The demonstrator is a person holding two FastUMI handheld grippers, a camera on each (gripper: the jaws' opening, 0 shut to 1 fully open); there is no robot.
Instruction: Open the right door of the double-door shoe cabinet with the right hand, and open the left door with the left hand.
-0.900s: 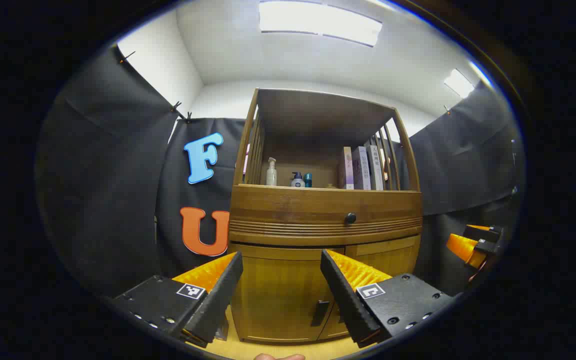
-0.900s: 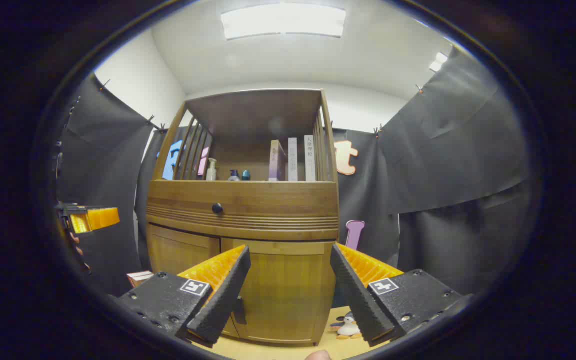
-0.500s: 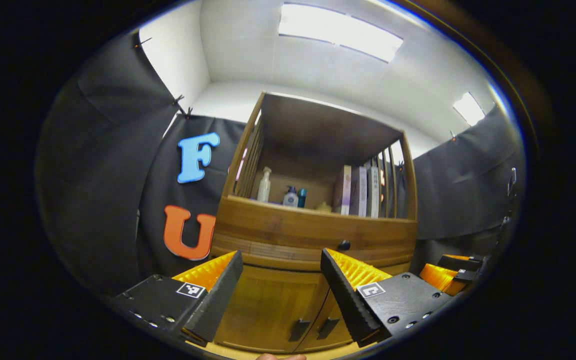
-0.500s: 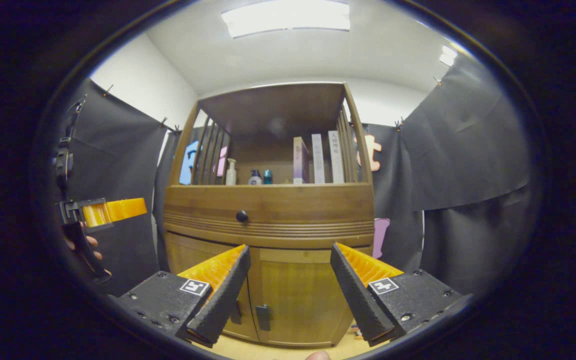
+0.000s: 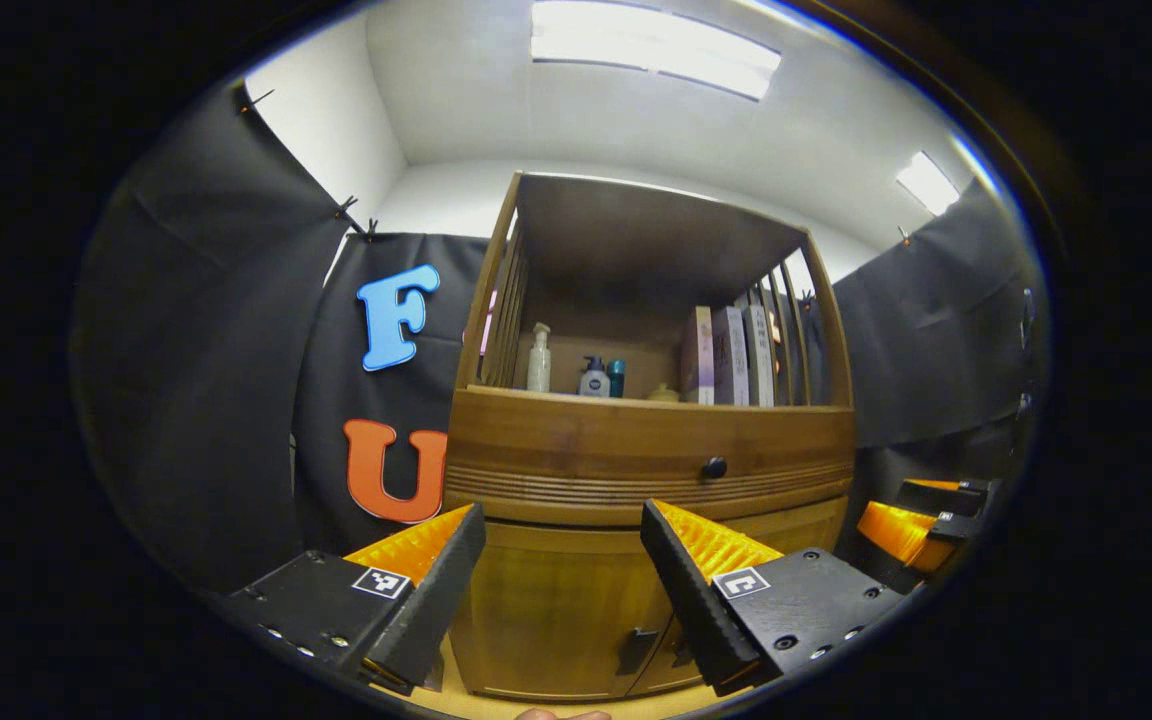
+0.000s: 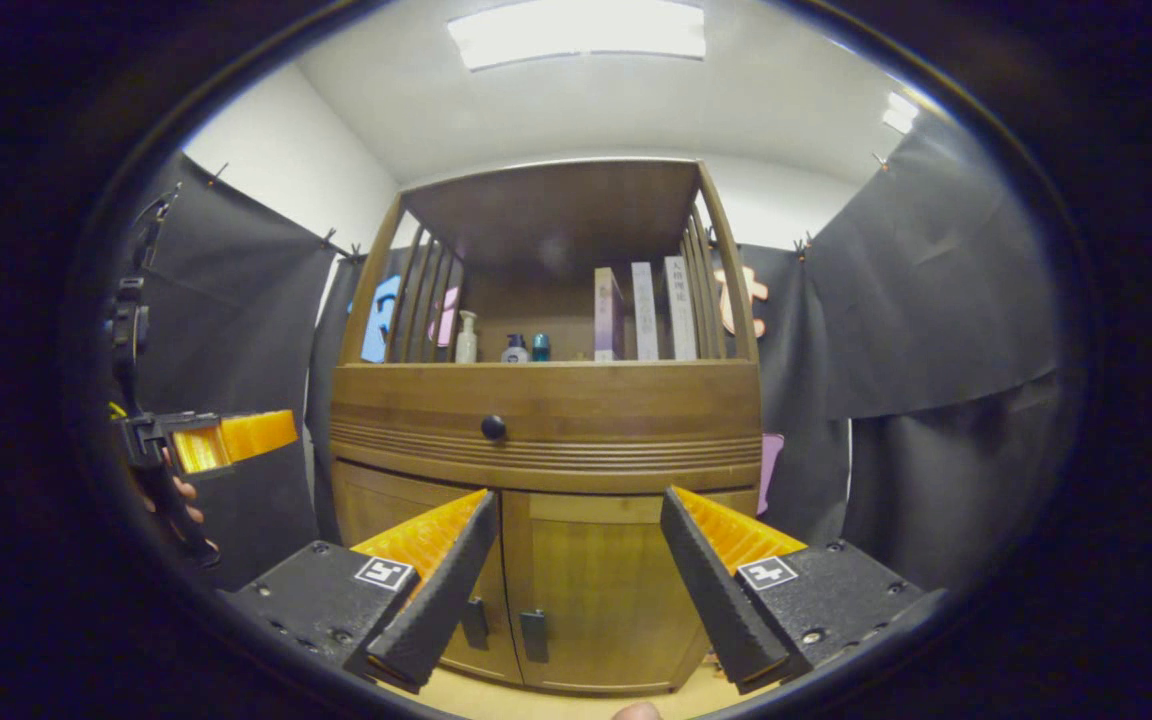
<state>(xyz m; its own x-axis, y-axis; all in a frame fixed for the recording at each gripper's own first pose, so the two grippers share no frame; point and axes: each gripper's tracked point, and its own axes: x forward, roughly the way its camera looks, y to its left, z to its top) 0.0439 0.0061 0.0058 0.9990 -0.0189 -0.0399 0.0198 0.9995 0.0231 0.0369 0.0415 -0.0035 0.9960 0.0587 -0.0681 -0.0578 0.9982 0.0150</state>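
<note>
Both doors of the cabinet are closed. My right gripper hangs spread before the right door, touching nothing. My left gripper gapes empty before the left door.

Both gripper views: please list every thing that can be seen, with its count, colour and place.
wooden shoe cabinet: one, brown, centre, against the black cloth wall
lower doors: two, brown, both shut, dark handles at the middle seam
round drawer knob: one, dark, on the ribbed drawer front
pump bottles: three, one pale, two smaller, open shelf, left
upright books: three, pale and lilac, shelf, right
ceiling lights: white panels above
left gripper: open, before the left door
right gripper: open, before the right door, touching nothing
</note>
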